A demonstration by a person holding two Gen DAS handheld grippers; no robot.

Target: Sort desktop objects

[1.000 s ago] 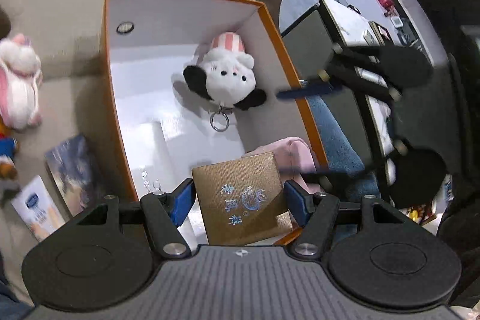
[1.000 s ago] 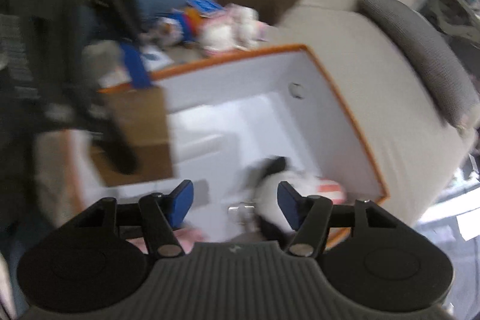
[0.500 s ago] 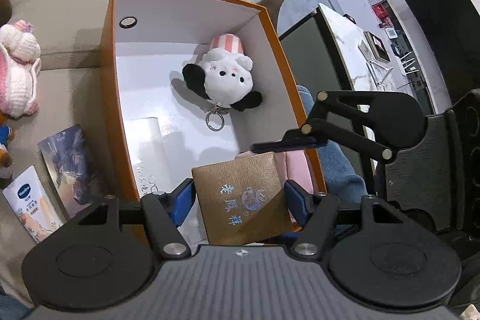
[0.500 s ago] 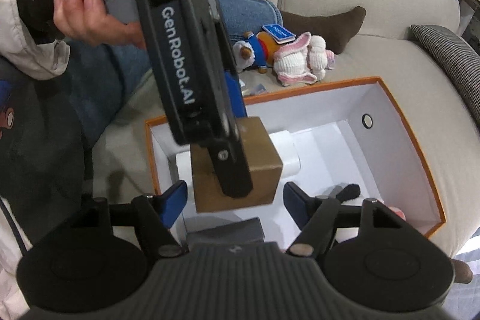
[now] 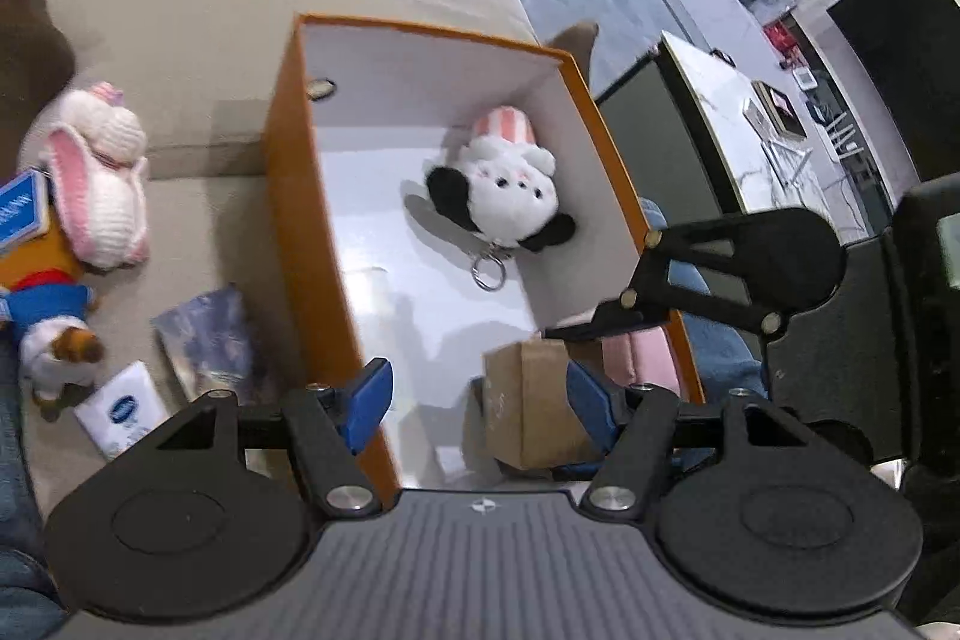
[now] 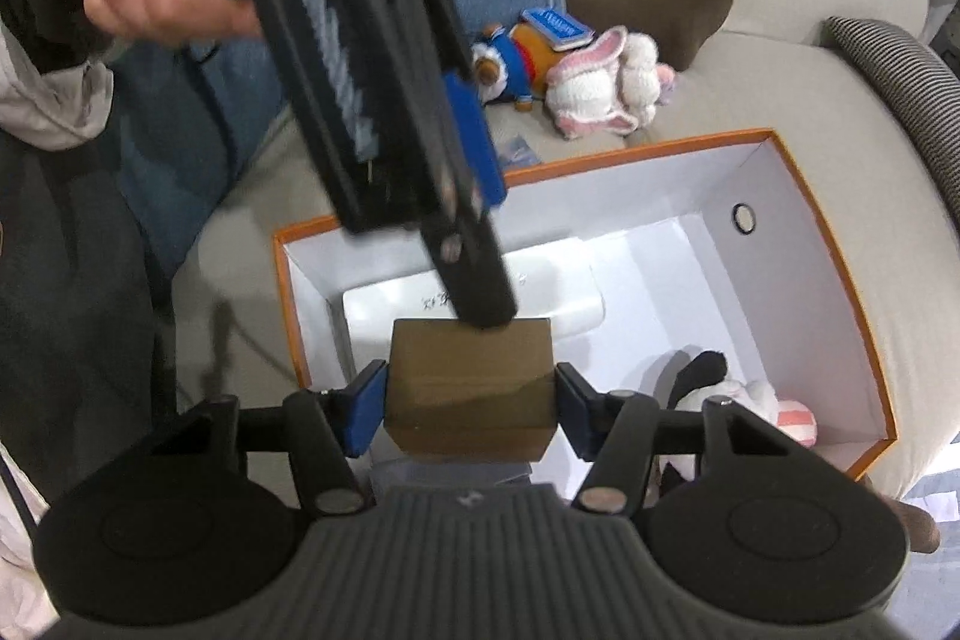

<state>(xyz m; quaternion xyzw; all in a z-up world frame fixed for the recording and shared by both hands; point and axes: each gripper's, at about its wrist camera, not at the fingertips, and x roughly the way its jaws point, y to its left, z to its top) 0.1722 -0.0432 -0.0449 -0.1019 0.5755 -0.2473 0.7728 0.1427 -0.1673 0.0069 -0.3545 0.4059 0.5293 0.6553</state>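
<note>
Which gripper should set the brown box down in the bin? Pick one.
Right. The right gripper brackets the box, a pad close at each side, above the bin. The left gripper is open, and the box sits beside one finger only, not between both.

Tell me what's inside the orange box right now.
Inside the orange box: a black-and-white plush keychain, a white flat pack on the floor, something pink in the near corner, and the brown box. What lies under the brown box is hidden.

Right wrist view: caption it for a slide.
Brown box between the right gripper's open jaws, over the orange carton.
</note>
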